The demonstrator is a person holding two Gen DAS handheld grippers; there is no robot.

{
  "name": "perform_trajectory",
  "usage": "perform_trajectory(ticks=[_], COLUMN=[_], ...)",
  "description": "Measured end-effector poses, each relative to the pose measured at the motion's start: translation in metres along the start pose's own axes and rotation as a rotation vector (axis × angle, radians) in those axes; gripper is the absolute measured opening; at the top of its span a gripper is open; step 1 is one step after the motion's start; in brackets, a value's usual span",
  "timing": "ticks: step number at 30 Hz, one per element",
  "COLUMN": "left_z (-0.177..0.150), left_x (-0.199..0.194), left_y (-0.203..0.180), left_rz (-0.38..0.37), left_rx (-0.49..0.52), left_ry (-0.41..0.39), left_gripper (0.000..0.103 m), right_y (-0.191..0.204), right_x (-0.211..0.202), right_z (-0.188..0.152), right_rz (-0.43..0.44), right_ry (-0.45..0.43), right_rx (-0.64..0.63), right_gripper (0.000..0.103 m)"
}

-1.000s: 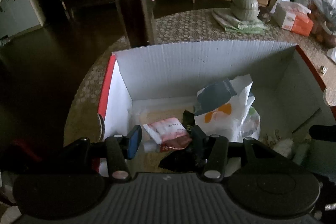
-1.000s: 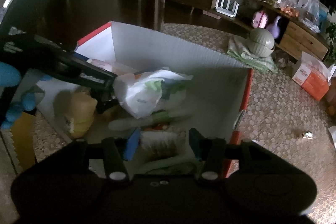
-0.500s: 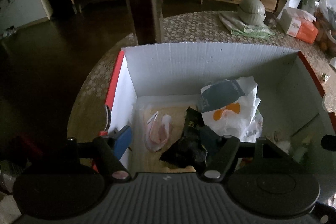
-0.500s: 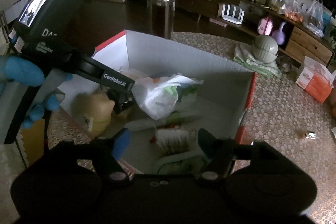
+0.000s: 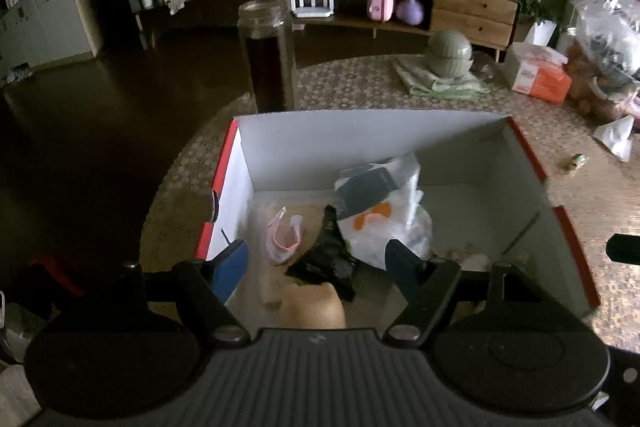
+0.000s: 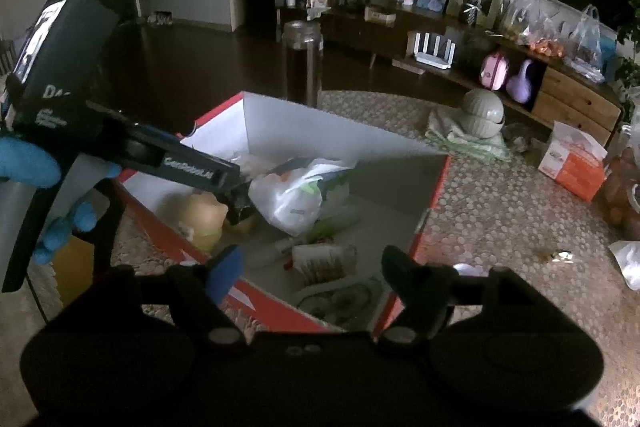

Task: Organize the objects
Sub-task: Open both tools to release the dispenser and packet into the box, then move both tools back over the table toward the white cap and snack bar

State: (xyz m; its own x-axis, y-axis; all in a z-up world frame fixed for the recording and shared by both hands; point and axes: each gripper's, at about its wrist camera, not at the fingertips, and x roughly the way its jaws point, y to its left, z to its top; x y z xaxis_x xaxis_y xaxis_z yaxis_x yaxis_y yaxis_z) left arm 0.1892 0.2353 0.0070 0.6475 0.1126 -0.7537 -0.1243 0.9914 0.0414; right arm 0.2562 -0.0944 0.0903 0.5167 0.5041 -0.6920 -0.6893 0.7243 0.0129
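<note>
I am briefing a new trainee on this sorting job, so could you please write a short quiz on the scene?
1. True or false: the left gripper holds a packet.
2. What stands just behind the cardboard box: A a tall glass jar, B a kettle, C a lamp?
3. Fill in: the white plastic bag lies ____ the box.

Key: 1 false, its jaws are open and bare; 2 A, the tall glass jar; 3 inside.

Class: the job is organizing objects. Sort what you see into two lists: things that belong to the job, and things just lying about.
Part of the job:
cardboard box
white plastic bag
pink packet
dark packet
left gripper
right gripper

Lying about:
glass jar
tissue box
green bowls
</note>
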Motion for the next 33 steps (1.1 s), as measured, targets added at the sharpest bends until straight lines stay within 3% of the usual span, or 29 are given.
perform_trajectory(ticks=[9,12,18,23,33], left_z=[-0.017,-0.024,-0.037,-0.045,-0.054], left_x=[-0.041,-0.055,-0.075,-0.083,-0.081], left_y=[-0.018,-0.030,-0.058,-0.082,-0.129], left_rz=[-0.038,-0.066,-0.091,-0.120,-0.180], left_rx=[0.011,0.025,0.071,0.095,0.103], left_ry=[-0.046,-0.068,-0.111,-0.122,-0.140], left_gripper=[0.075,0.082,0.084,0.086,0.086], right_y=[-0.009,-0.014,-0.029,-0.047,-0.095], right_x=[-0.030,-0.040,-0.058,-0.072,-0.093], right_z=[-0.012,-0.017,-0.027,-0.038,-0.059], right_rz=[0.010,0.014,0.015,0.015,-0.038], right_ry=[-0.035,-0.050,-0.070,-0.096,-0.123], right_rx=[0.013,0.017,0.036,0.067,0.110], right_gripper=[0.080,0.083,0.088,0.102,0.103])
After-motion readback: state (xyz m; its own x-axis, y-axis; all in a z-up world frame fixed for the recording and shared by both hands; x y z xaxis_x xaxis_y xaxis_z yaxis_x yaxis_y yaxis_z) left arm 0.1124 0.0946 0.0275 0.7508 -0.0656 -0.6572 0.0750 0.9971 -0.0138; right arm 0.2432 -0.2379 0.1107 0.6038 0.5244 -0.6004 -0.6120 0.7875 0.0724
